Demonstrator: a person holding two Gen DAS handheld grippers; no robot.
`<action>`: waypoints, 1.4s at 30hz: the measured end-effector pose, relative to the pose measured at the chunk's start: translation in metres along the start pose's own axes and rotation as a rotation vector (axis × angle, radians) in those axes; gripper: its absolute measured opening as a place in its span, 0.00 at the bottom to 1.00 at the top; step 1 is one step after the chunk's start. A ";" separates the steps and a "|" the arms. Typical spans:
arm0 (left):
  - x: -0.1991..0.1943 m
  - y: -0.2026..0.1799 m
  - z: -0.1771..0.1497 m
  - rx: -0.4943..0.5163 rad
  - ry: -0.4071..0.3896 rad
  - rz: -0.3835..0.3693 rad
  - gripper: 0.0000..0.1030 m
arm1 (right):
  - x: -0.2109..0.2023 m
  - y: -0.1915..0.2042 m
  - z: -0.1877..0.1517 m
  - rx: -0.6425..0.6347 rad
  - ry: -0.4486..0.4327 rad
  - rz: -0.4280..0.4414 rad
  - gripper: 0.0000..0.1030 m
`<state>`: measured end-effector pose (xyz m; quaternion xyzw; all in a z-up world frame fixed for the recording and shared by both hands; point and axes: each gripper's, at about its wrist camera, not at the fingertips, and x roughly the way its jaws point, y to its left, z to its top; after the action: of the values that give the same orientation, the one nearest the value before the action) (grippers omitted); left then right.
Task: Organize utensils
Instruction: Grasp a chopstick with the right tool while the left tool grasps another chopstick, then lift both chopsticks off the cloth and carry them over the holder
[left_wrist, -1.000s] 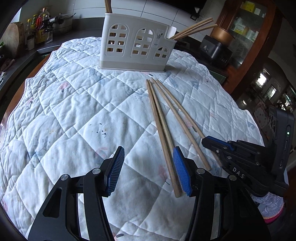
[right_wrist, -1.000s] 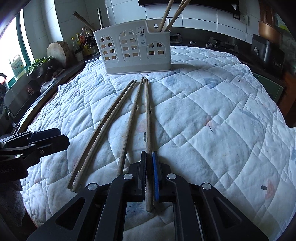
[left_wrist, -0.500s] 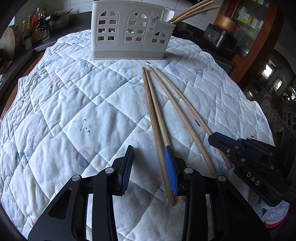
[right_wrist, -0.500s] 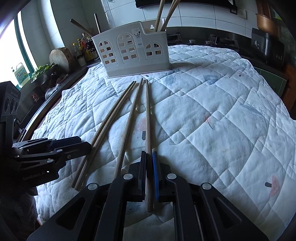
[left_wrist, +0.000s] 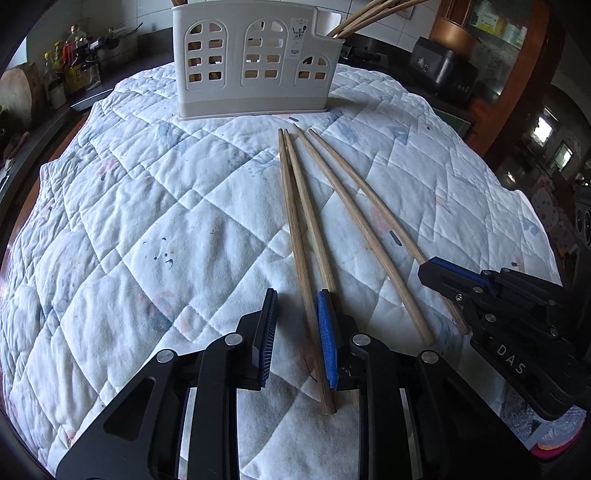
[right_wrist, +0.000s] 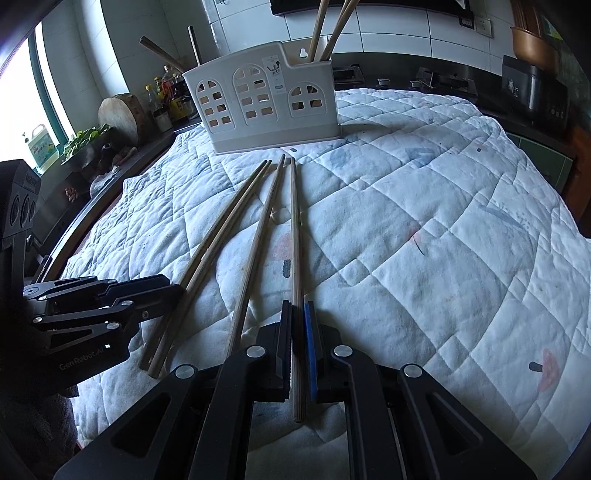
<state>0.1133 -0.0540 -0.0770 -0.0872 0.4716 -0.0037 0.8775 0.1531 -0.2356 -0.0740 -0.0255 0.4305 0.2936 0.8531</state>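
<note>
Several long wooden chopsticks lie side by side on a white quilted cloth (left_wrist: 147, 229). My left gripper (left_wrist: 297, 325) is open, with the leftmost chopstick (left_wrist: 301, 258) lying between its fingers, close to the right blue pad. My right gripper (right_wrist: 298, 332) is shut on the rightmost chopstick (right_wrist: 295, 240), still resting on the cloth. It shows in the left wrist view (left_wrist: 458, 280). A white utensil holder (left_wrist: 255, 62) with arched cut-outs stands at the far end, chopsticks in its right compartment (right_wrist: 325, 33).
Bottles and a wooden block (right_wrist: 123, 112) stand on the counter at the left. A dark appliance (left_wrist: 443, 70) sits beyond the cloth at the right. The left gripper appears in the right wrist view (right_wrist: 110, 299).
My left gripper has moved forward and right, its fingers narrowing around the leftmost chopstick. My right gripper has stayed shut on its chopstick.
</note>
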 end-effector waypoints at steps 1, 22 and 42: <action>0.000 0.000 0.000 0.003 0.001 0.003 0.22 | 0.000 0.000 0.000 0.000 0.000 0.000 0.06; 0.002 0.000 -0.001 0.068 -0.008 -0.006 0.08 | 0.000 0.001 0.000 -0.007 0.000 -0.009 0.07; -0.081 0.031 0.034 0.046 -0.261 -0.080 0.05 | -0.065 0.010 0.044 -0.023 -0.205 -0.033 0.07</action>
<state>0.0940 -0.0111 0.0039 -0.0854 0.3496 -0.0380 0.9322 0.1496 -0.2455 0.0046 -0.0123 0.3369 0.2856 0.8971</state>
